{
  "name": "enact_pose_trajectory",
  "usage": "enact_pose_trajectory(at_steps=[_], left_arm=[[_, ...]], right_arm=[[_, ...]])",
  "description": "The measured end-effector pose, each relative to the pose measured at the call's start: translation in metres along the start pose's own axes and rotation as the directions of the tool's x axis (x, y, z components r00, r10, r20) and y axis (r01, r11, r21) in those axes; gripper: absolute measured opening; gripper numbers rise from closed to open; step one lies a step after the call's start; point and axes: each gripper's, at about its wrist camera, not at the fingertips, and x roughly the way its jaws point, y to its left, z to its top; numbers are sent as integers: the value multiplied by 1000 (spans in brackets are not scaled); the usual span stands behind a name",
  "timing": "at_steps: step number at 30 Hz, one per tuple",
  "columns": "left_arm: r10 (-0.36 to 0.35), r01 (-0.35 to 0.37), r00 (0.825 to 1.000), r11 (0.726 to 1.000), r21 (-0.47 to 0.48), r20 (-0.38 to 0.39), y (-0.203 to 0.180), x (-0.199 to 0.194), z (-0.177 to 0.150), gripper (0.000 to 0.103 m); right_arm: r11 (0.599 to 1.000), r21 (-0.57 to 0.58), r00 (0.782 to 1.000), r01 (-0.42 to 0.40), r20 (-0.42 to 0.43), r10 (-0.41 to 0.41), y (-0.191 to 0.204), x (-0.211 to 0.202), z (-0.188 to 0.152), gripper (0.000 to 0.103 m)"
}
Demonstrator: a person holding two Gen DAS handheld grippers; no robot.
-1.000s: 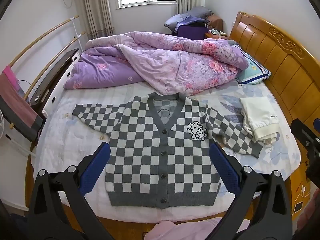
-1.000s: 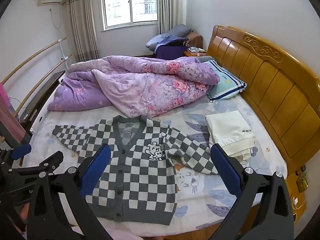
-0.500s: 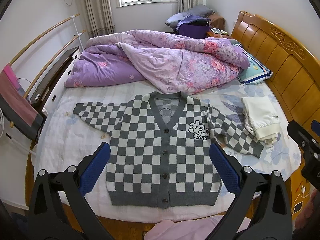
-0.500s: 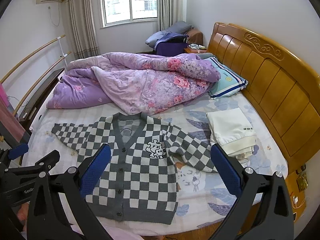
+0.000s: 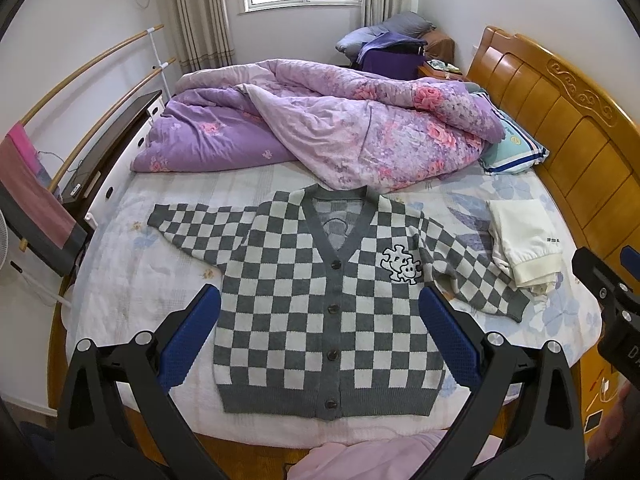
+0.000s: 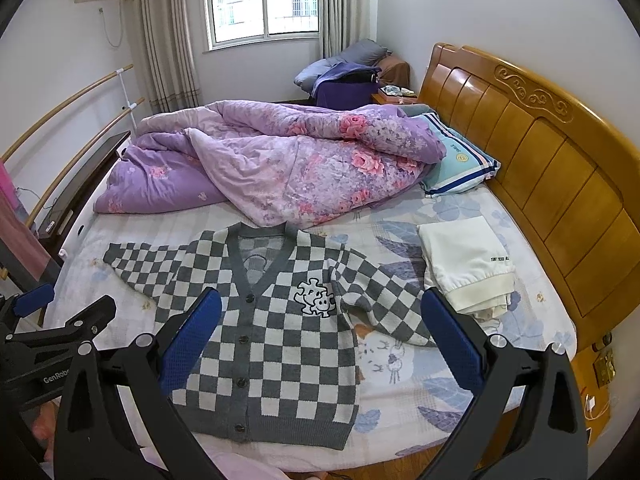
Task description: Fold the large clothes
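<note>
1. The left gripper (image 5: 320,320) hangs above the near edge of the bed (image 5: 120,280), fingers spread wide, holding nothing.
2. The checked cardigan (image 5: 312,300) lies flat, buttoned, sleeves out.
3. The right gripper (image 6: 320,320) is also spread and empty.

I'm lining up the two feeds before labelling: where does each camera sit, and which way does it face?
Left wrist: on the left claw, facing across the bed toward the window, centred on the checkered cardigan; the right claw's edge shows at right.
Right wrist: on the right claw, same heading, set further right; the left claw shows at left.
Shared: cardigan, purple quilt, folded white garment, wooden headboard.
</note>
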Motion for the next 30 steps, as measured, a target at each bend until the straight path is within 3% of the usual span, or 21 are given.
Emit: enact_pose_trajectory(at_steps=[30], left_arm=[[-6,6,1000,1000,-5,2,6,4,1,98]], right_arm=[[1000,3,1000,-14,-14,14,-9,4,-4,96]])
